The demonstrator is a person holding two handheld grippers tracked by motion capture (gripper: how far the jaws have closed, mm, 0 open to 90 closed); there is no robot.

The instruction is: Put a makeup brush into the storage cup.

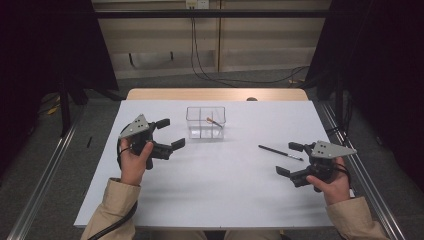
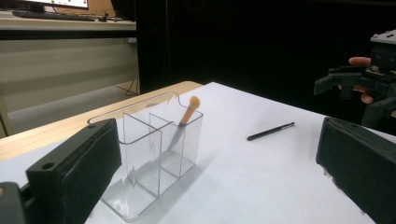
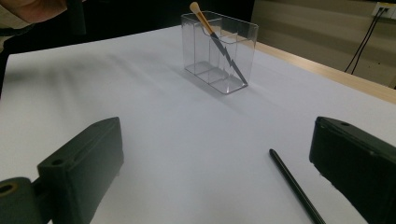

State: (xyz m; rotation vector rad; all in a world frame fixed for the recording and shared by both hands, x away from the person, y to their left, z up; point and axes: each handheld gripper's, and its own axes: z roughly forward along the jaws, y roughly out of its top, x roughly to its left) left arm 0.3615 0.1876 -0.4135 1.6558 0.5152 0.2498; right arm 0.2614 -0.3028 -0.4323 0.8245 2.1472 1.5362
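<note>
The thin black pen [image 1: 280, 152] lies flat on the tabletop [image 1: 220, 195] toward its right edge, just beside the right claw [image 1: 291, 159], which is wide open and empty. The left claw [image 1: 171, 133], also open, waits near the clear organizer [image 1: 205, 122]. I think the pen may roll or slip away if the jaws close too high on it.

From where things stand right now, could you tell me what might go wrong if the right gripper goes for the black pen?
The black pen is thin and lies flat on the white table; the open right gripper could scrape the surface or roll it away.

The clear organizer looks light, with a brush leaning in one end compartment. A careless drop could tip it, unless the open left gripper beside it steadies it.
</note>
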